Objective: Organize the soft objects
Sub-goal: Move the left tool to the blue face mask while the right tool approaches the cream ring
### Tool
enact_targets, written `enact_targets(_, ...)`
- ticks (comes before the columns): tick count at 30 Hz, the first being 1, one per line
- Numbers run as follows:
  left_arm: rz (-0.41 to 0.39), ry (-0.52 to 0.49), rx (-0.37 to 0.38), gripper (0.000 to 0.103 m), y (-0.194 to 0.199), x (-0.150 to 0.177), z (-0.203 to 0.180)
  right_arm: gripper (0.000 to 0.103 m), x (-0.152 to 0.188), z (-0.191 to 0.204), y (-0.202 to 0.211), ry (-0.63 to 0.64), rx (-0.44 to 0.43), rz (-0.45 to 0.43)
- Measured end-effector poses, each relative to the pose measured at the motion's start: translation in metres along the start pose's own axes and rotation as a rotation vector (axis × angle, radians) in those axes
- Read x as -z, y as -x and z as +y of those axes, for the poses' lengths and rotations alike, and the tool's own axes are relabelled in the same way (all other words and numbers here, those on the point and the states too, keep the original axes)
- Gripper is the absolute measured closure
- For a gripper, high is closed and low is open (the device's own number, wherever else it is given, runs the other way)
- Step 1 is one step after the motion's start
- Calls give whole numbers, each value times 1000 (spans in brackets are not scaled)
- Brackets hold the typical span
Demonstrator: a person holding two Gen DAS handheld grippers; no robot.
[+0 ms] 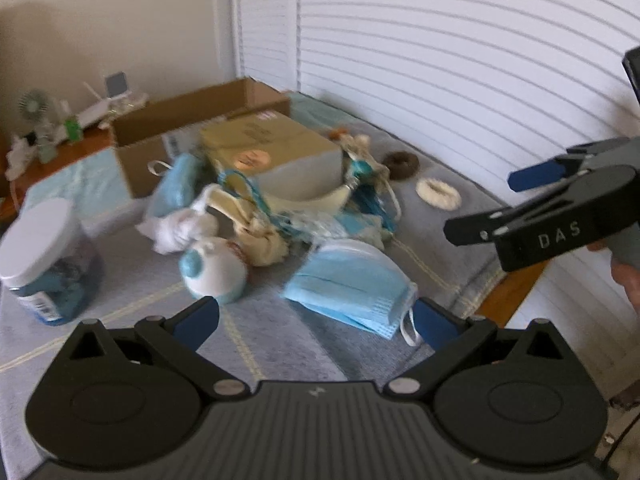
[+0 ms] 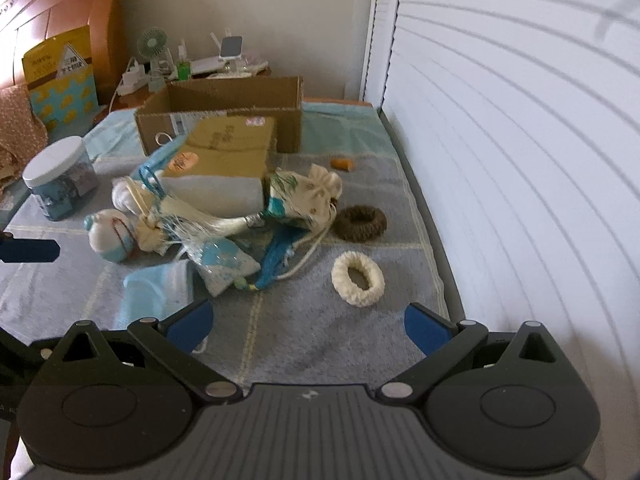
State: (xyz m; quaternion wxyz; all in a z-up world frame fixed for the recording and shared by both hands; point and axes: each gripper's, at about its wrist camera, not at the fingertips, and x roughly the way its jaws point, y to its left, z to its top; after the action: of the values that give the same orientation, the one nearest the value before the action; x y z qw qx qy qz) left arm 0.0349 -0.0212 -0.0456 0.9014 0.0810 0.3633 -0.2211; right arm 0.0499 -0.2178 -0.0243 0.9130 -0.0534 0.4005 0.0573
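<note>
At your far left on the grey blanket (image 2: 340, 344) stands a clear jar (image 1: 50, 264) with a white lid, blue pieces inside, well apart from both of your tools. Just right of it lies a white and teal round plush (image 1: 212, 272), touching the heap of soft things: cream cloth, teal cords and a pale tassel (image 2: 216, 222) tangled together in front of a tilted tan box (image 2: 224, 148). Behind them an open cardboard carton (image 2: 224, 112) sits with its mouth upward.

Your left gripper (image 1: 316, 320) hangs low over the blanket with its blue pads spread wide and nothing between them; the stack of blue face masks (image 1: 352, 284) lies just ahead, its ear loop near the right pad.

Moving right, a floral drawstring pouch (image 2: 312, 196) leans against the tan box, its cord trailing toward you. Beside it rest a brown scrunchie (image 2: 360, 222) and, nearer, a cream scrunchie (image 2: 358, 278), the two close but apart. A small orange object (image 2: 343, 163) lies farther back; its nature is unclear.

Your right gripper (image 2: 310, 326) hovers above bare blanket with fingers held wide apart and empty, the cream scrunchie just ahead of its right pad. At the far right, white slatted doors (image 2: 520, 160) border the bed.
</note>
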Motion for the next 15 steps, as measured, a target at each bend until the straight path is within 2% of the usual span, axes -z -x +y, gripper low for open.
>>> enact_targets(9, 50, -58, 79, 1, -37, -11, -3, 0, 5, -15, -19, -19, -10, 44)
enact_targets(15, 69, -90, 97, 3, -55, -14, -4, 0, 6, -21, -27, -34, -21, 58)
